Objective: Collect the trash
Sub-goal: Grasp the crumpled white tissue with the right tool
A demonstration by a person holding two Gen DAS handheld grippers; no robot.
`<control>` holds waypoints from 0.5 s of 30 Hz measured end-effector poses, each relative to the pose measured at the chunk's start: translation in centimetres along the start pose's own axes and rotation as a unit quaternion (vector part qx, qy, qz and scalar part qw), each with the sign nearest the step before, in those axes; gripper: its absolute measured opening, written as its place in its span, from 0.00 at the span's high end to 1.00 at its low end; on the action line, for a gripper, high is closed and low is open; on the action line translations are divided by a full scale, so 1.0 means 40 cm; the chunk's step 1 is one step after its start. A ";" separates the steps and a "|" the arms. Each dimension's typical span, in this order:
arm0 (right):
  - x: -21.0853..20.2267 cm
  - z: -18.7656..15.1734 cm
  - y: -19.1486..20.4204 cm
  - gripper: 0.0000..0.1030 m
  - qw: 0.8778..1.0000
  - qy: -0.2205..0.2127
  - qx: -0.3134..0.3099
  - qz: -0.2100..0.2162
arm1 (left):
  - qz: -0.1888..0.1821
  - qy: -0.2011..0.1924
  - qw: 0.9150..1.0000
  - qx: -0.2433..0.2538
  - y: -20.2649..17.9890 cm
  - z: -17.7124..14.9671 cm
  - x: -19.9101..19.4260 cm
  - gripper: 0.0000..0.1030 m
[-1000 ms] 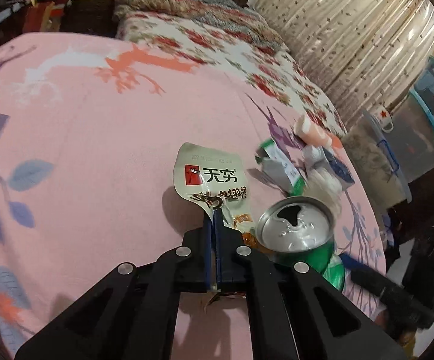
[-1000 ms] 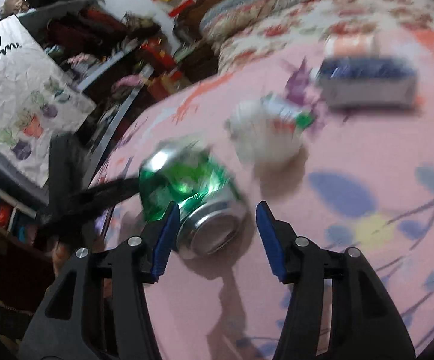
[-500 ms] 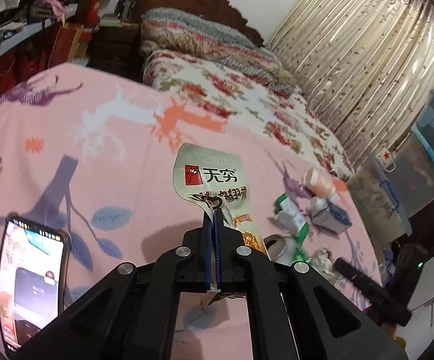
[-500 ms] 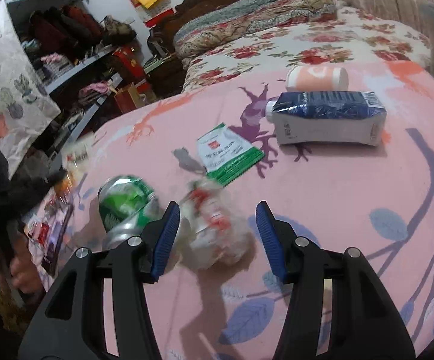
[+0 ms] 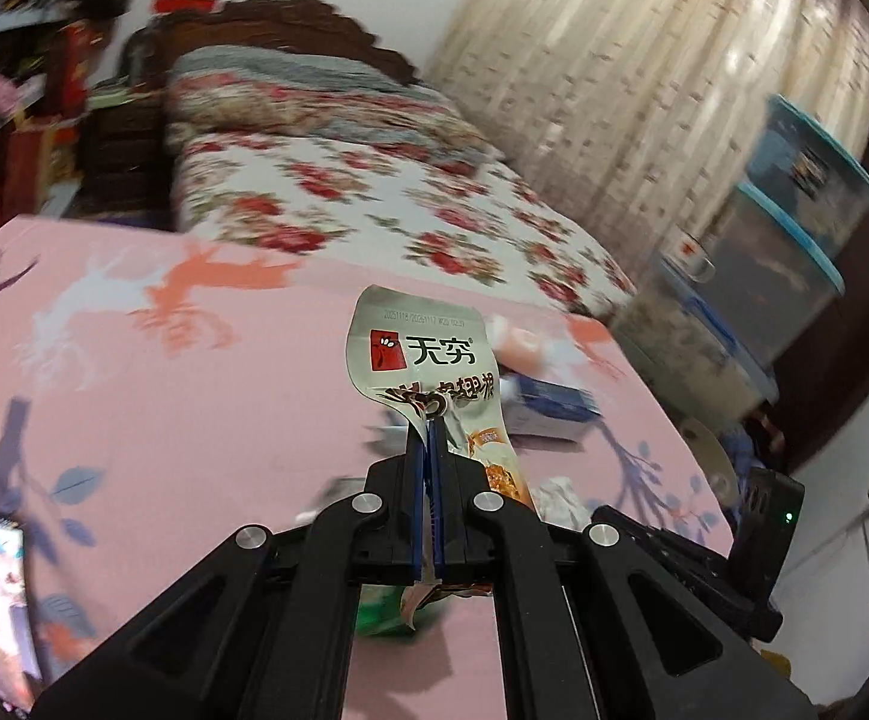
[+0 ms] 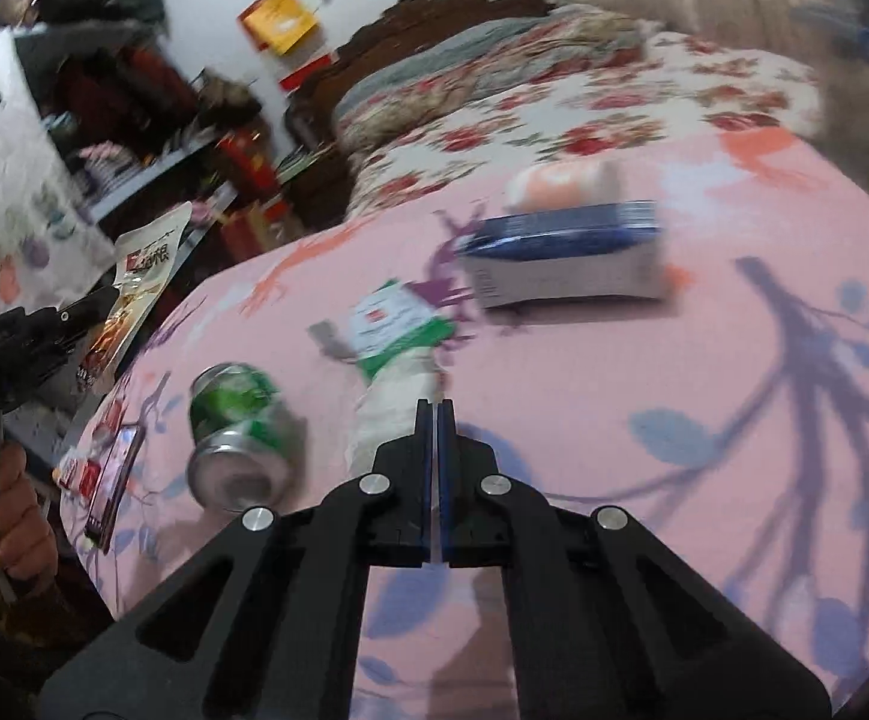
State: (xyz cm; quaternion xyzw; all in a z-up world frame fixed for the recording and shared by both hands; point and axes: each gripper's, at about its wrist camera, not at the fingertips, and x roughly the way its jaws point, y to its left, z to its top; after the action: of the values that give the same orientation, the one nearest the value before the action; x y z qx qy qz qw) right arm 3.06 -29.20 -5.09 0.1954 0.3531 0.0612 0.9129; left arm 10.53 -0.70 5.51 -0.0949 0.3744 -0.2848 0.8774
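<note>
My left gripper is shut on a silver snack wrapper with a red logo, held up above the pink tablecloth. The right wrist view shows that wrapper at far left. My right gripper has its jaws closing tight on the edge of a crumpled white wad, which bulges to their left. A green can lies on its side left of the wad. Beyond are a green-and-white packet, a blue-and-white carton and an orange-and-white tub.
A phone lies by the table's left edge, near a person's hand. Past the table is a bed with a floral cover. Stacked plastic storage bins stand to the right, before a curtain.
The left gripper rose with the wrapper still in it. The right gripper moved off the green can to the white wad, and its jaws went from open to shut.
</note>
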 end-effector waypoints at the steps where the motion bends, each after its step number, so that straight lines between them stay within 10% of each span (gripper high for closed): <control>1: -0.019 -0.004 -0.019 0.97 1.000 -0.004 0.007 -0.003 | -0.006 0.004 1.000 0.008 -0.023 0.000 0.011 0.98; 13: -0.129 -0.056 -0.191 0.93 0.996 -0.040 0.071 -0.030 | -0.041 0.127 0.988 0.079 -0.258 -0.115 0.252 0.98; 15: -0.112 -0.051 -0.195 0.75 0.997 -0.025 0.069 -0.027 | -0.029 0.133 0.987 0.080 -0.256 -0.125 0.272 0.98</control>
State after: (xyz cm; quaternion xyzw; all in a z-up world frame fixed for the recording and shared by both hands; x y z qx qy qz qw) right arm -1.84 -36.83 -6.81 0.2501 0.3386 0.0072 0.9070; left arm 8.67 -15.08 -0.66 0.0037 0.4607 -0.3493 0.8159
